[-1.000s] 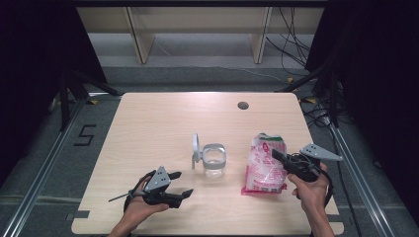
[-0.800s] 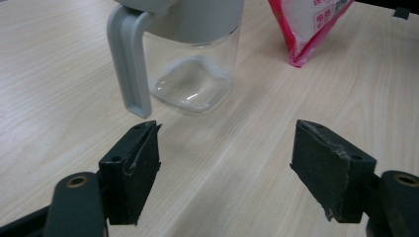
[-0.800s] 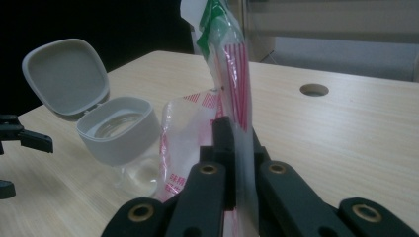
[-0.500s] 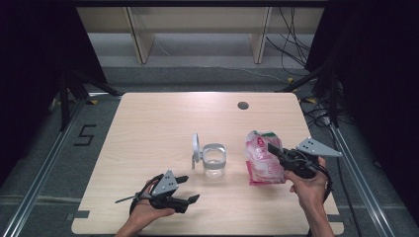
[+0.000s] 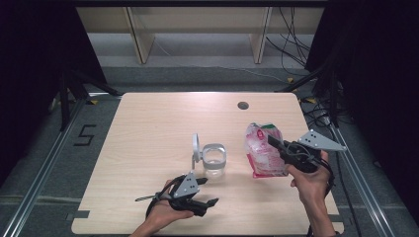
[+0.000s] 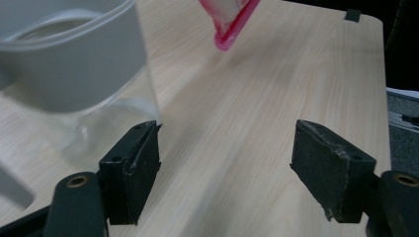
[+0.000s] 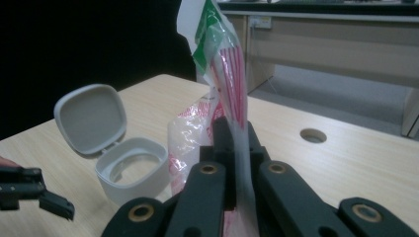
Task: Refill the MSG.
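Right gripper pinches the red-and-white bag, lifting it off the table; left gripper hovers with jaws wide, just beside the open-lidded jar.

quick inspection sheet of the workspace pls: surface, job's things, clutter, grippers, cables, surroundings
Surface: light wooden table, with a round hole near the far edge.
Job's things: clear container with its grey hinged lid open, mid-table; pink-and-white plastic bag with a green top, held up on the right.
Clutter: nothing seen.
Grippers: left gripper open, low beside the container, holding nothing; right gripper shut on the bag.
Cables: loose cables on the floor, far right.
Surroundings: wooden shelving behind the table; metal rail on the left floor; dark curtains at both sides.
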Demonstrator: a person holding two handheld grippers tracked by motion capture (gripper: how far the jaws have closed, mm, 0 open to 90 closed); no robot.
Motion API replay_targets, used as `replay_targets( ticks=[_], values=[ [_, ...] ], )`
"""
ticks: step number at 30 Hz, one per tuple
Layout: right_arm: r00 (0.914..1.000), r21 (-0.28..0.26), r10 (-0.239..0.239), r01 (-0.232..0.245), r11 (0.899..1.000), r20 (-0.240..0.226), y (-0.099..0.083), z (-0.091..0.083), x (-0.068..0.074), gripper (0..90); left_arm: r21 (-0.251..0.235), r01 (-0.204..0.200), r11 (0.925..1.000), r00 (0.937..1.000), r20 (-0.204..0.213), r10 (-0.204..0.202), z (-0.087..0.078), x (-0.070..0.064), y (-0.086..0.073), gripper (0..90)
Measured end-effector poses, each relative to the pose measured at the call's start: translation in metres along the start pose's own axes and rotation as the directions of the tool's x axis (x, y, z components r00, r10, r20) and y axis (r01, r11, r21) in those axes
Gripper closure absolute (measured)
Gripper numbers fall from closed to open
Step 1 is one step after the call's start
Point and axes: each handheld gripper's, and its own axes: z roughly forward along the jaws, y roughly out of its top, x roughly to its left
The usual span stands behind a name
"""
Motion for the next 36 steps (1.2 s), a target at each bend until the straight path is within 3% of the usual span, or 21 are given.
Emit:
replay_targets(
  ticks=[6, 8, 9, 11, 14, 15, 19, 23, 24, 25, 27, 31, 33, 36],
  values=[
    [0.998, -0.053, -0.063, 0.063, 0.997, -0.007, 0.018, 0.0, 0.011, 90.0, -0.022, 0.041, 0.9989, 0.9991, -0.013, -0.042, 0.024, -0.006, 0.005, 26.6],
    [0.9962, -0.082, -0.081, 0.079, 0.994, -0.032, 0.025, 0.002, 0.016, 90.0, -0.038, 0.049, 0.9981, 0.9988, -0.005, -0.049, 0.034, -0.007, 0.009, 27.0],
    [0.9962, -0.082, -0.081, 0.079, 0.994, -0.032, 0.025, 0.002, 0.016, 90.0, -0.038, 0.049, 0.9981, 0.9988, -0.005, -0.049, 0.034, -0.007, 0.009, 27.2],
    [0.9974, -0.067, -0.033, 0.028, 0.997, -0.065, 0.027, 0.001, 0.024, 90.0, -0.045, 0.05, 0.9978, 0.9988, 0.001, -0.05, 0.04, -0.009, 0.012, 27.2],
    [0.9938, -0.084, -0.075, 0.068, 0.994, -0.082, 0.031, 0.002, 0.031, 90.0, -0.053, 0.052, 0.9973, 0.9982, -0.026, -0.054, 0.048, -0.011, 0.016, 27.2],
    [0.9939, -0.074, -0.051, 0.044, 0.996, -0.098, 0.031, 0.002, 0.036, 90.0, -0.06, 0.068, 0.9959, 0.9973, -0.023, -0.069, 0.052, -0.013, 0.017, 27.0],
    [0.9891, -0.08, -0.078, 0.069, 0.994, -0.125, 0.033, 0.004, 0.045, 90.0, -0.086, 0.076, 0.9934, 0.9958, -0.046, -0.08, 0.063, -0.017, 0.021, 27.2],
    [0.984, -0.074, -0.073, 0.062, 0.995, -0.163, 0.032, 0.007, 0.051, 90.0, -0.11, 0.052, 0.9926, 0.9961, -0.065, -0.06, 0.07, -0.017, 0.023, 30.4],
    [0.9848, -0.071, -0.084, 0.074, 0.995, -0.152, 0.032, 0.008, 0.052, 90.0, -0.13, 0.075, 0.9886, 0.9943, -0.065, -0.084, 0.071, -0.019, 0.023, 31.3],
    [0.9836, -0.072, -0.082, 0.071, 0.995, -0.161, 0.032, 0.009, 0.053, 90.0, -0.123, 0.048, 0.9912, 0.9952, -0.078, -0.058, 0.071, -0.018, 0.024, 33.4],
    [0.9817, -0.067, -0.077, 0.067, 0.996, -0.174, 0.031, 0.012, 0.056, 90.0, -0.153, 0.031, 0.9877, 0.996, -0.078, -0.043, 0.073, -0.019, 0.024, 39.7],
    [0.9831, -0.073, -0.099, 0.088, 0.993, -0.154, 0.03, 0.013, 0.055, 90.0, -0.181, 0.018, 0.9833, 0.9943, -0.101, -0.036, 0.072, -0.02, 0.026, 51.4],
    [0.9832, -0.055, -0.072, 0.064, 0.996, -0.168, 0.029, 0.013, 0.056, 90.0, -0.181, 0.004, 0.9835, 0.9936, -0.11, -0.025, 0.072, -0.02, 0.028, 54.1],
    [0.9832, -0.053, -0.072, 0.064, 0.997, -0.168, 0.029, 0.014, 0.055, 90.0, -0.183, 0.003, 0.9831, 0.9936, -0.111, -0.023, 0.075, -0.021, 0.027, 56.9]
  ],
)
